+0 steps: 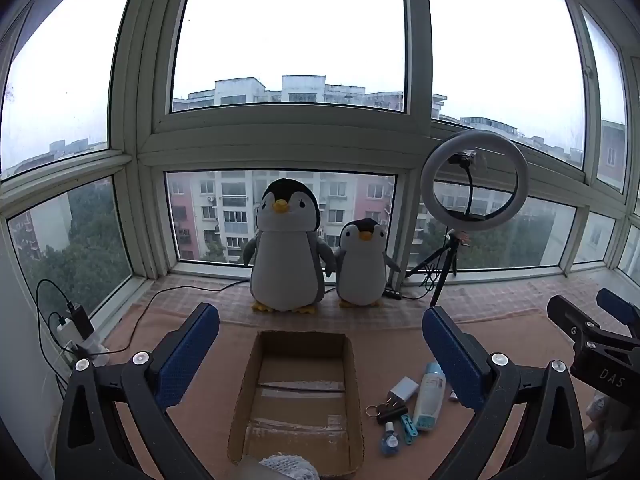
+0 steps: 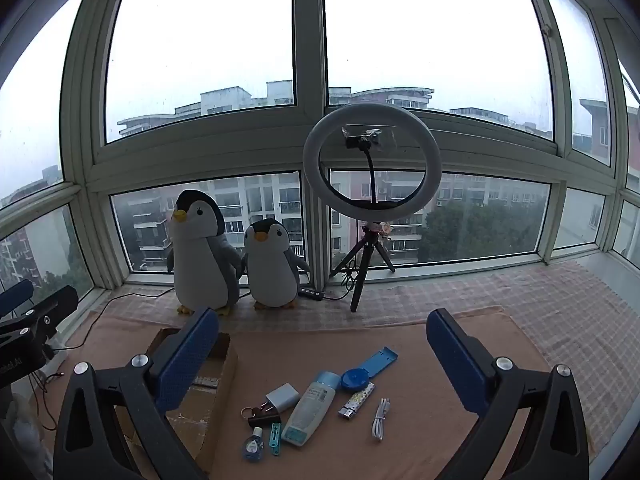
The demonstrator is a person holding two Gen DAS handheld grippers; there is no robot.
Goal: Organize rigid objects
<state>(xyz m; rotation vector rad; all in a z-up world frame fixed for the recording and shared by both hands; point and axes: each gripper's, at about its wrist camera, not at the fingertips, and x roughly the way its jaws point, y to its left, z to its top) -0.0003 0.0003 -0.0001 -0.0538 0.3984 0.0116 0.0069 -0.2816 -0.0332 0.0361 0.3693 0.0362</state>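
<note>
The task looks hardly begun. The cardboard box (image 1: 298, 396) is almost empty, and the small items, such as the white bottle (image 2: 309, 414), charger (image 2: 282, 397) and cable (image 2: 380, 420), lie beside it on the mat. Both the left tongs (image 1: 320, 356) and right tongs (image 2: 322, 356) are wide open, holding nothing.
</note>
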